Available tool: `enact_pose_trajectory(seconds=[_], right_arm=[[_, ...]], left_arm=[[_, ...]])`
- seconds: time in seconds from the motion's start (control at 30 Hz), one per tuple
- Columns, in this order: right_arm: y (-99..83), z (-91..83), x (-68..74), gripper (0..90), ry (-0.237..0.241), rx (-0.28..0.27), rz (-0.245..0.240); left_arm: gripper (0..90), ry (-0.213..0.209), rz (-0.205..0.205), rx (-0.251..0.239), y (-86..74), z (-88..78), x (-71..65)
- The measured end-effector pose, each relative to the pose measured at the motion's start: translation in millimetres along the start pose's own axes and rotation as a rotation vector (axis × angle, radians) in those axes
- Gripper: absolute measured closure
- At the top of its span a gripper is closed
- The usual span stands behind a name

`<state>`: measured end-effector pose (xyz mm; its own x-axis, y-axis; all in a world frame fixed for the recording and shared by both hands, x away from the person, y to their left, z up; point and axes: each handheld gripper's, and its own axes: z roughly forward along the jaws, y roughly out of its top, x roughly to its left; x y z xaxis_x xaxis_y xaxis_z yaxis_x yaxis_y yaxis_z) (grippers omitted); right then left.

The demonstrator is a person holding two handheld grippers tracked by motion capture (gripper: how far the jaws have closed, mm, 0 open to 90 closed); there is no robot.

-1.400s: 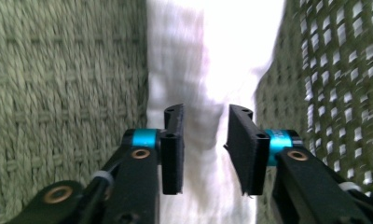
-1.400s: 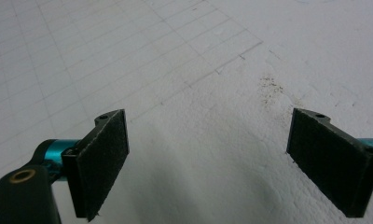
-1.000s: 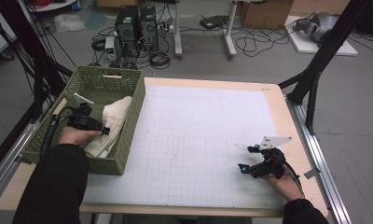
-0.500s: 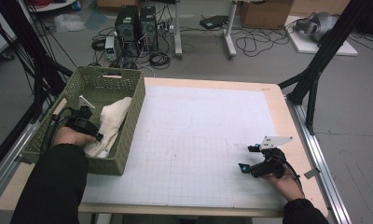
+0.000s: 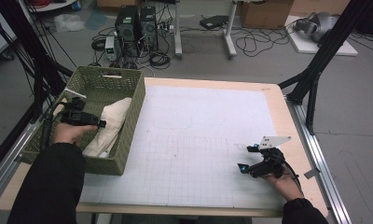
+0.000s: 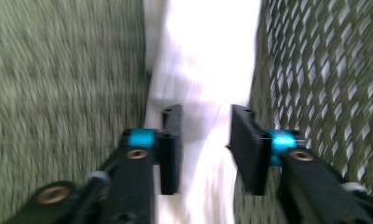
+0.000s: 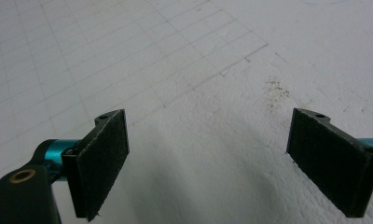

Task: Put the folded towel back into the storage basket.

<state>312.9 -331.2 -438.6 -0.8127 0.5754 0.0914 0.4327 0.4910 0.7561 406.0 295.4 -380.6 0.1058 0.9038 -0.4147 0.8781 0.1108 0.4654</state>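
I have my left claw (image 5: 89, 122) down inside the green woven basket (image 5: 128, 135), which sits at the left end of the table (image 5: 212, 84), partly on the white gridded mat (image 5: 208, 140). The basket holds a pale, cream-coloured cloth (image 5: 111, 126), lying bunched along the wall on the mat side, from about the middle of the basket to its near corner. In the left gripper view the cloth (image 6: 203, 60) runs as a bright strip between the basket floor on one side and the mesh wall (image 6: 324, 70) on the other. My left claw's jaws stand partly apart with the cloth between them; they have just been opening, and I see a gap at each pad, so the cloth is not gripped. The picture is blurred, so I cannot tell whether a fold brushes a pad.

My right claw (image 5: 247, 158) rests on the mat well away from the basket, near the table's right front corner. Its jaws are wide apart with nothing between them but bare mat (image 7: 198, 154).

Compared with a second ago, my left claw has edged slightly further along the cloth inside the basket, and the cloth lies much as it did, a little more drawn toward the mat-side wall. My right claw has not moved.
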Motion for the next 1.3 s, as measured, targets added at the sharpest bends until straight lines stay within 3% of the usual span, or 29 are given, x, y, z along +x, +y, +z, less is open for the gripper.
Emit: enact_pose_trajectory(seconds=[0.07,0.1,0.17,0.23,0.33,0.4,0.53,0.83,1.3], right_arm=[[-0.2,0.8,-0.6,11.9,0.000,0.007,0.004],[-0.2,1.7,-1.0,11.9,0.002,0.007,0.005],[-0.2,2.7,-0.3,11.9,0.004,0.014,0.004],[-0.3,3.0,0.2,11.9,0.005,0.018,0.001],[-0.1,3.0,0.0,11.9,0.005,0.010,-0.007],[-0.1,3.1,0.0,11.9,0.006,0.011,-0.008],[0.3,0.7,0.7,11.9,0.002,-0.001,-0.008],[4.0,-8.1,3.3,12.0,-0.014,-0.036,-0.012],[5.7,-15.9,5.4,11.9,-0.026,-0.069,-0.010]], left_arm=[[73.9,-0.033,-0.015,-0.082,0.5,5.0,0.2],[74.4,-0.027,-0.027,-0.091,0.6,9.4,0.3],[74.9,0.014,-0.030,-0.060,-0.3,19.1,2.1],[73.5,0.092,-0.028,-0.033,-1.6,24.9,4.0],[69.3,0.131,-0.040,0.019,-3.4,29.2,7.2],[67.3,0.117,-0.043,0.059,-5.7,33.3,7.4],[66.6,0.122,-0.021,0.013,-3.4,26.1,3.6],[61.1,0.033,0.007,-0.112,0.6,3.1,-1.2],[52.2,-0.097,0.013,-0.155,-0.5,-8.9,-7.0]])
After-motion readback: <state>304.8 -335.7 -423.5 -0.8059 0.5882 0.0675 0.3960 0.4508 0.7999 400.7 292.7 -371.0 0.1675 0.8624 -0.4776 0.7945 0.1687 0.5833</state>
